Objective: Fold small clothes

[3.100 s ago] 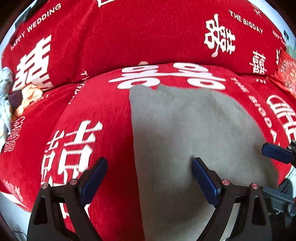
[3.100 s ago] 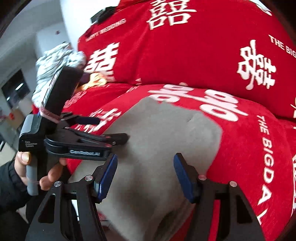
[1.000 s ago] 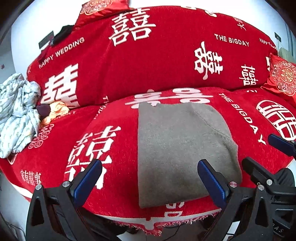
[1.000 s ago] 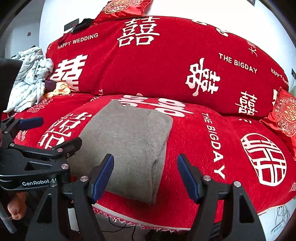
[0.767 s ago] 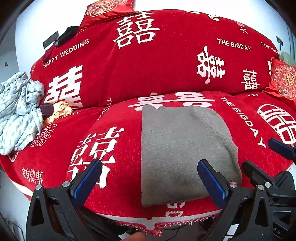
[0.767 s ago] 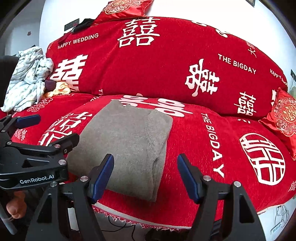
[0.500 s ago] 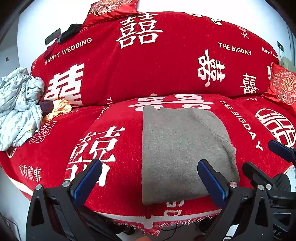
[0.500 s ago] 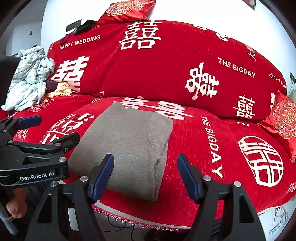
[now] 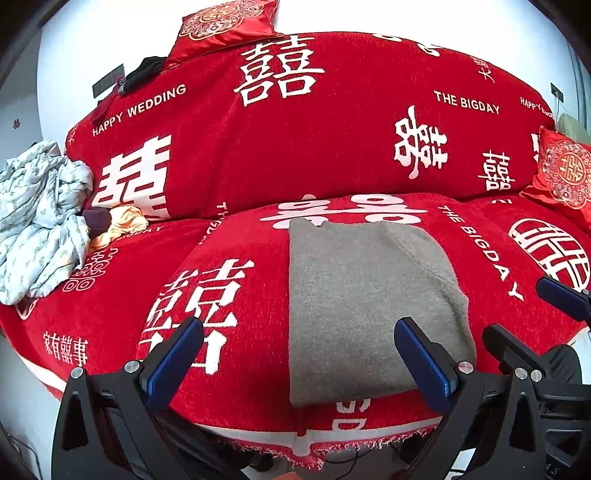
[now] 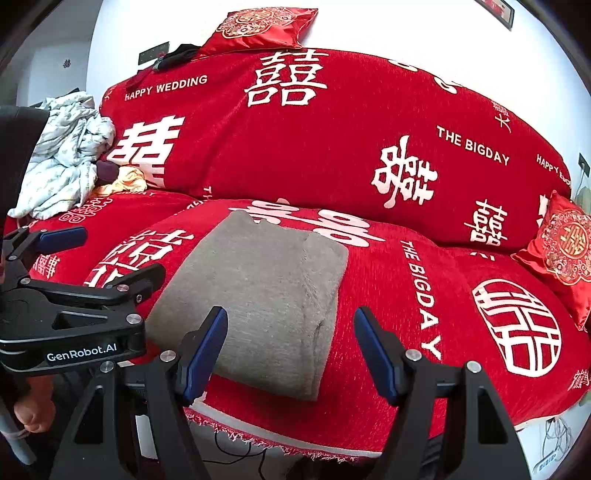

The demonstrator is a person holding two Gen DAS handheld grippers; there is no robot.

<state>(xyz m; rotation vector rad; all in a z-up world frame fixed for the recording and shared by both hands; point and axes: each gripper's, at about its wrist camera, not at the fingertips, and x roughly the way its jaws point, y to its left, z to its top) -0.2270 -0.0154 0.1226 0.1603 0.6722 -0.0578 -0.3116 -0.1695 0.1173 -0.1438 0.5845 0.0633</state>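
Two black grippers with blue pads are hovering nearest the cameras: the left gripper [image 9: 295, 363] and the right gripper [image 10: 291, 349], both with jaws standing wide apart and nothing between them. Neither is touching cloth.

Just beyond them, one folded grey knitted garment [image 9: 365, 306] is lying flat on the front seat cushion of the red sofa with white wedding lettering [image 9: 332, 122] — its near edge sitting close to the fringed front hem of the cover. It is forming a tidy rectangle with a straight left side, and a doubled layer along its right side is showing a soft rounded fold. In the right wrist view the same garment [image 10: 258, 295] is lying between the two grippers, with the left one off to its left.

Farther back on the left, one crumpled pale blue patterned cloth [image 9: 40, 218] is heaped on the seat beside a small orange-yellow cloth [image 9: 123, 223] and a dark purple item [image 9: 96, 218]. Two red embroidered cushions are in view — one [image 9: 225, 26] on top of the backrest, one [image 9: 565, 173] at the far right. Nothing is lying on the garment.
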